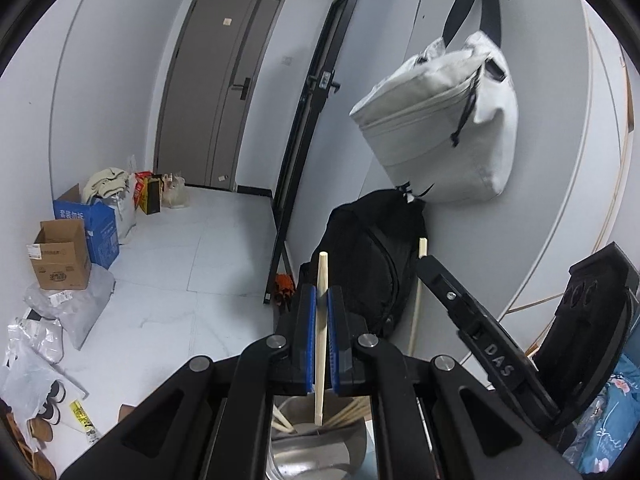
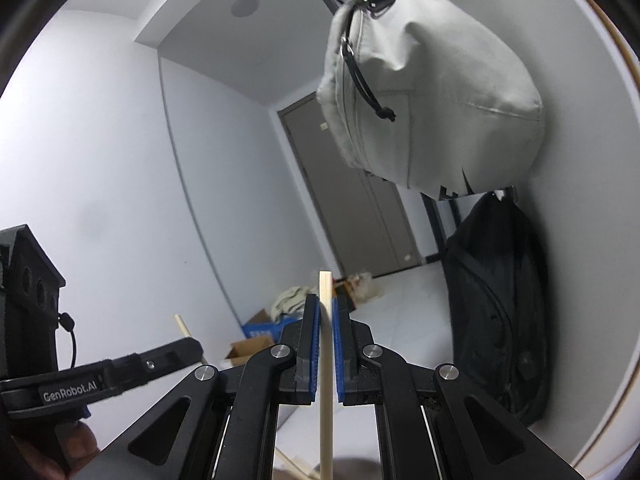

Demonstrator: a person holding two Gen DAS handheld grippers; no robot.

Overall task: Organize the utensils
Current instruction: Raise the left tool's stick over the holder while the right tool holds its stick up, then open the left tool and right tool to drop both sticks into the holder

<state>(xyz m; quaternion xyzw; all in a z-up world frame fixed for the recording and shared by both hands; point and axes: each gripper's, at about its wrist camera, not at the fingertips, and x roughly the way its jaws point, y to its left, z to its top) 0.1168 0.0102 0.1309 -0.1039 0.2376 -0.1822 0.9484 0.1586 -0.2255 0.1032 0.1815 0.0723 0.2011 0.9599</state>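
My left gripper (image 1: 322, 300) is shut on a pale wooden chopstick (image 1: 321, 340) held upright, its lower end hanging over a steel cup (image 1: 320, 452) that holds several more chopsticks (image 1: 348, 414). My right gripper (image 2: 326, 312) is shut on a second chopstick (image 2: 325, 380), also upright. The right gripper shows in the left wrist view (image 1: 480, 340) with its chopstick (image 1: 418, 292) beside it. The left gripper shows at the left of the right wrist view (image 2: 120, 372) with its chopstick tip (image 2: 182, 325) above it.
A grey bag (image 1: 436, 120) hangs on the wall, with a black backpack (image 1: 372, 260) below it. Cardboard boxes (image 1: 60, 260), plastic bags and shoes lie on the tiled floor at left. A black frame (image 1: 304, 140) leans by the door.
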